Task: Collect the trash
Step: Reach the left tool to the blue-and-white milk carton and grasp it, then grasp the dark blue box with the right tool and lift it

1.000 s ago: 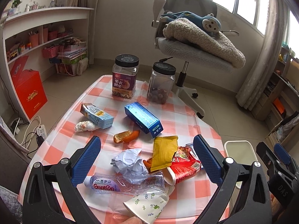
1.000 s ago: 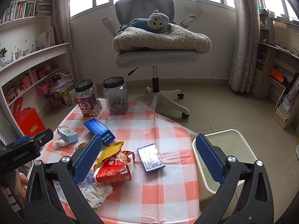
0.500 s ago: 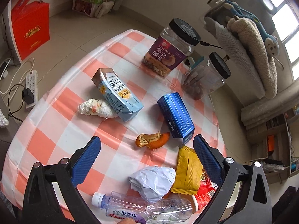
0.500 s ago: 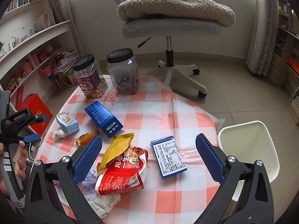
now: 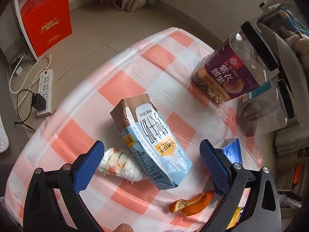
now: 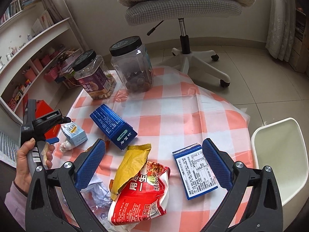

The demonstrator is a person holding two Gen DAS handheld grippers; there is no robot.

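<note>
Left gripper (image 5: 149, 161) had its jaws spread wide, holding nothing, hovering over the milk carton (image 5: 152, 147) at frame centre. Carton lay on its side on the checked tablecloth (image 5: 119, 89), its lower end between the blue pads but not touching either. Wadded tissue (image 5: 120, 164) touched the carton's left side, just beside the left pad. Orange peel (image 5: 190, 203) sat lower right, apart from the carton. Cashew jar (image 5: 231, 73) stood upper right.

Right gripper (image 6: 153, 163) was also fully open and empty, above the trash pile at lower centre: yellow wrapper (image 6: 131, 166) overlapping the red snack bag (image 6: 143, 199), crumpled paper (image 6: 96, 191) to their left. Small blue-and-white box (image 6: 195, 176) lay flat just inside the right pad. Dark blue box (image 6: 112, 125) was mid-left. White bin (image 6: 280, 154) stood at the right edge, beside the table.
</note>
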